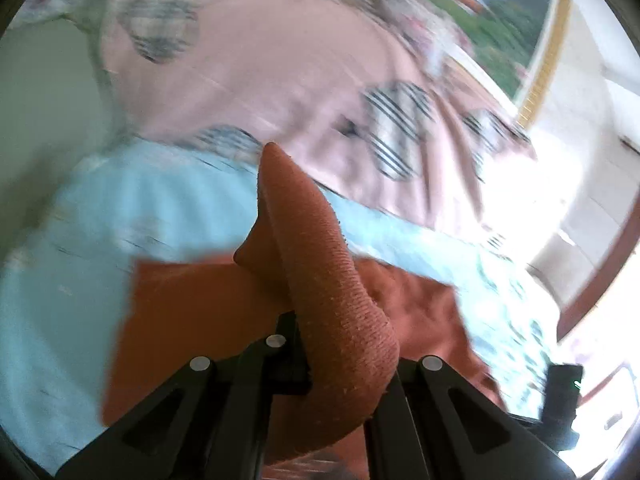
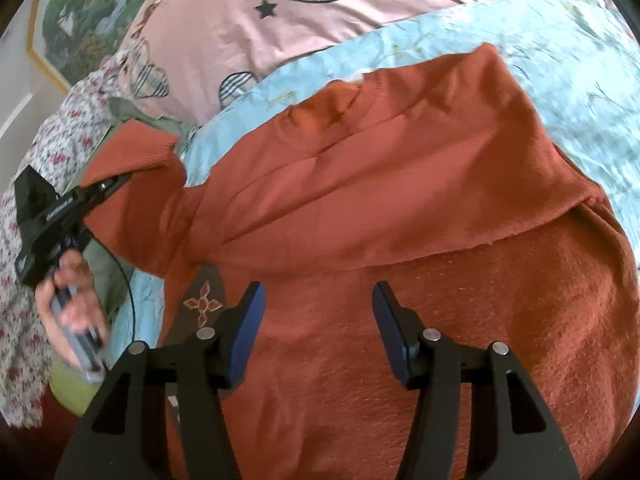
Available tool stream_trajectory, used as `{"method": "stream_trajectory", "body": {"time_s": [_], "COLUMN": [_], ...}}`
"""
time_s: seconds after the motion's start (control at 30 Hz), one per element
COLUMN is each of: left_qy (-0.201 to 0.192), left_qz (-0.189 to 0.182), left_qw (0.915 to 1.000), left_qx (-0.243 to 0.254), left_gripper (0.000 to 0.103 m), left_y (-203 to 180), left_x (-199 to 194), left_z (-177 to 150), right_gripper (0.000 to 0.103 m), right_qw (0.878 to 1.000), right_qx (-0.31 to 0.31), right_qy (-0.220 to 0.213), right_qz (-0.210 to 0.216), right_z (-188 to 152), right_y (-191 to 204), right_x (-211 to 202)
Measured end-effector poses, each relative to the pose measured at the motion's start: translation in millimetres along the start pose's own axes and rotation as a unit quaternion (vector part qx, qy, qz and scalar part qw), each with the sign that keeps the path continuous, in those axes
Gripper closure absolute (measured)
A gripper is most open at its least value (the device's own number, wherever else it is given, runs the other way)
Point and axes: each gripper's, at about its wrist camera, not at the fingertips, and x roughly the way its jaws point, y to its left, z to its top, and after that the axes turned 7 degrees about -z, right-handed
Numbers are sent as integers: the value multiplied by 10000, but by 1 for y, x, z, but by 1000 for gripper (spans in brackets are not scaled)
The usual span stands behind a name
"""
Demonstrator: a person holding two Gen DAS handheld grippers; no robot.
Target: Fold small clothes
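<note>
**A:** How far along is the folding, would you say?

**B:** Partly done, I'd judge. The rust-orange sweater (image 2: 380,208) lies on the light blue sheet (image 2: 580,80), which is spread over a pink bedcover (image 2: 224,40) printed with checked hearts. One flap is already laid across the body; you can see its edge running across the middle in the right wrist view. The other side isn't settled yet.

**A:** Which side?

**B:** The sleeve (image 1: 320,264). The left gripper (image 2: 108,186) has its jaws clamped tight on the ribbed cuff end, and the sleeve stands lifted off the sheet. In the right wrist view that gripper sits at the sweater's far left edge, with the person's hand (image 2: 72,312) on its handle.

**A:** And the right gripper (image 2: 318,332)?

**B:** Its jaws stand about half open, hovering above the lower body of the sweater. Nothing sits between the blue pads (image 2: 248,332); they grip no cloth.

**A:** So what's left?

**B:** My guess: lay that sleeve over the body, then fold the whole thing up into a smaller bundle. The left wrist view is badly blurred, so I can't read much of the cloth beneath.

**A:** Any baskets, boxes, drawers for the finished clothes?

**B:** None that I can see. Only the bedding, flowered cloth (image 2: 36,240) at the left and a framed picture (image 2: 80,20) beyond.
</note>
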Motion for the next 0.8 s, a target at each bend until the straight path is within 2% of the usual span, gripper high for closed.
{"method": "stream_trajectory", "body": {"time_s": [0.13, 0.3, 0.4, 0.43, 0.47, 0.5, 0.53, 0.63, 0.73, 0.8], "left_qy": [413, 910, 1337, 1398, 1423, 1402, 1354, 1149, 929, 740], "left_qz": [-305, -94, 0, 25, 20, 18, 68, 342, 811, 1160], "left_qw": [9987, 9955, 9907, 9899, 9895, 9897, 9902, 9911, 9900, 9885], "left_qx": [67, 232, 236, 242, 264, 293, 340, 572, 683, 635], "left_gripper": [103, 102, 94, 85, 71, 61, 48, 46, 46, 46], "left_y": [-39, -56, -52, -52, -53, -54, -56, -55, -43, -29], "left_x": [64, 131, 143, 143, 136, 129, 119, 84, 45, 22], "left_z": [-38, -78, -99, -102, -105, -107, -109, -111, -113, -113], "right_gripper": [46, 46, 46, 46, 46, 46, 46, 46, 46, 50], "right_qw": [9997, 9988, 9983, 9981, 9979, 9977, 9974, 9954, 9924, 9908], "right_qx": [215, 388, 484, 517, 553, 584, 627, 819, 1035, 1125], "right_qy": [-88, -284, -336, -324, -297, -267, -223, -32, 136, 191], "right_qz": [-93, -97, 7, 63, 144, 201, 267, 488, 652, 727], "right_z": [3, 14, 22, 24, 27, 29, 31, 34, 36, 38], "right_y": [-13, -24, -25, -25, -23, -22, -21, -18, -16, -14], "right_x": [-4, -13, -12, -9, -5, -1, 4, 23, 41, 50]}}
